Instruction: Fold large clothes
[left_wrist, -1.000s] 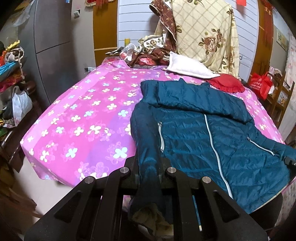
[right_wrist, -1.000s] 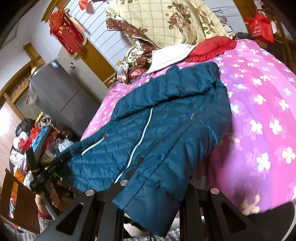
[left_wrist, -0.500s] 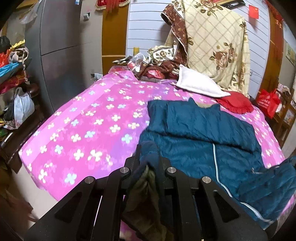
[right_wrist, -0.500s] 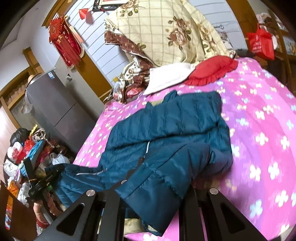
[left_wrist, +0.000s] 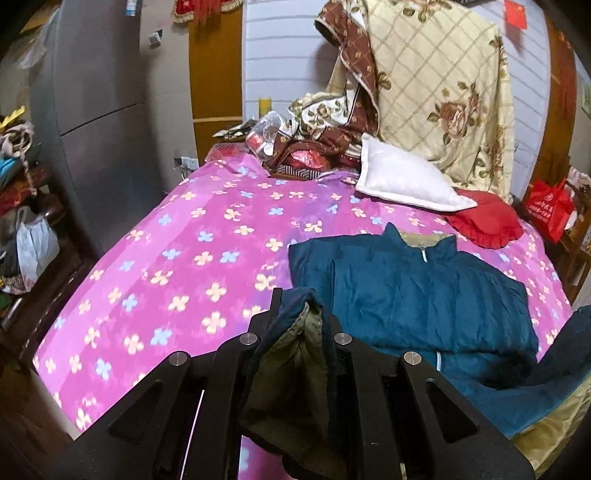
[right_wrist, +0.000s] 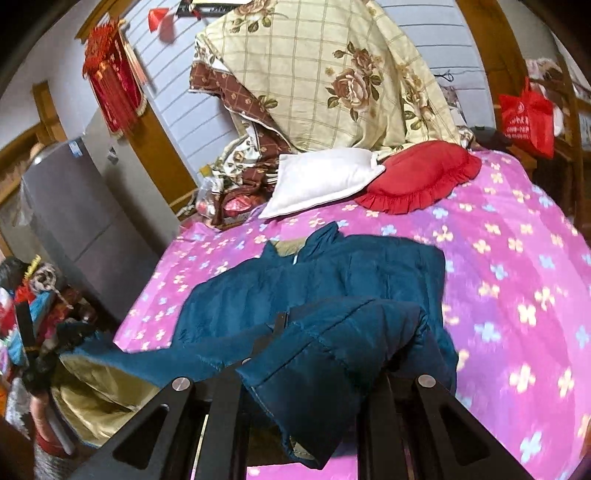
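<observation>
A teal quilted jacket (left_wrist: 424, 295) with an olive lining lies on the pink flowered bed, collar toward the pillows, sleeves folded across its chest. My left gripper (left_wrist: 301, 317) is shut on the jacket's bottom hem, with the olive lining hanging between its fingers. My right gripper (right_wrist: 332, 332) is shut on the other hem corner, which drapes over its fingers. The jacket (right_wrist: 332, 273) has its lower half lifted off the bed and its lining shows underneath at the left. The left gripper (right_wrist: 40, 354) shows small at the far left of the right wrist view.
A white pillow (left_wrist: 406, 181), a red ruffled cushion (left_wrist: 484, 221) and a heaped floral quilt (left_wrist: 436, 96) sit at the head of the bed (left_wrist: 166, 266). A grey cabinet (left_wrist: 99, 110) and cluttered shelves stand left. A red bag (left_wrist: 550, 206) hangs right.
Both grippers have lifted the jacket's hem and carried it up toward the collar. The lower half has come off the bed edge and the olive lining now shows.
</observation>
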